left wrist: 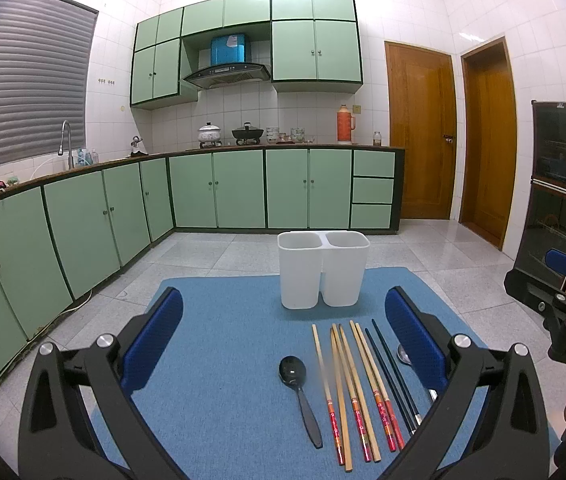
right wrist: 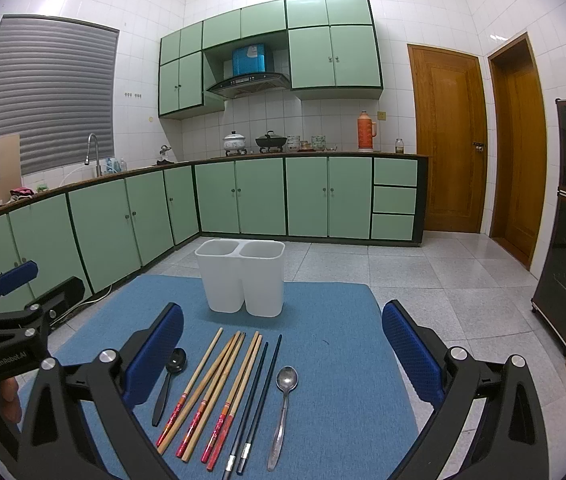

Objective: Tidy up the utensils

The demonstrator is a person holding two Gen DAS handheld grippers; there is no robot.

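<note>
Kitchen scene with a blue mat (left wrist: 243, 360) laid on a tiled floor (left wrist: 423, 256). At the far edge of the mat stands a white 2-compartment holder (left wrist: 321, 276), upright; nothing shows above either rim. Nearer, the utensils lie in a row on the mat, handles toward the cameras. From left to right: 1 black spoon (left wrist: 298, 388); 5 bamboo chopsticks (left wrist: 357, 388) with red-patterned handle ends, lying close together and partly crossing; 2 black chopsticks (right wrist: 258, 396) with metal end caps, side by side; and 1 metal spoon (right wrist: 283, 408), which in the left wrist view is largely hidden behind a finger. All utensils lie apart from the holder.

The left gripper (left wrist: 283, 344) hovers above the near left part of the mat, its blue-padded fingers (left wrist: 155, 336) spread wide with nothing between them. The right gripper (right wrist: 283, 354) hovers above the near right part, its fingers (right wrist: 413, 354) likewise wide apart and empty. Each gripper appears at the edge of the other's view.

Background: green cabinets (right wrist: 243, 200) along the far and left walls, a range hood (right wrist: 249, 82), pots (right wrist: 271, 141) on a stove, an orange thermos (right wrist: 365, 131), a faucet (right wrist: 93, 152), and 2 wooden doors (right wrist: 449, 140) at far right.
</note>
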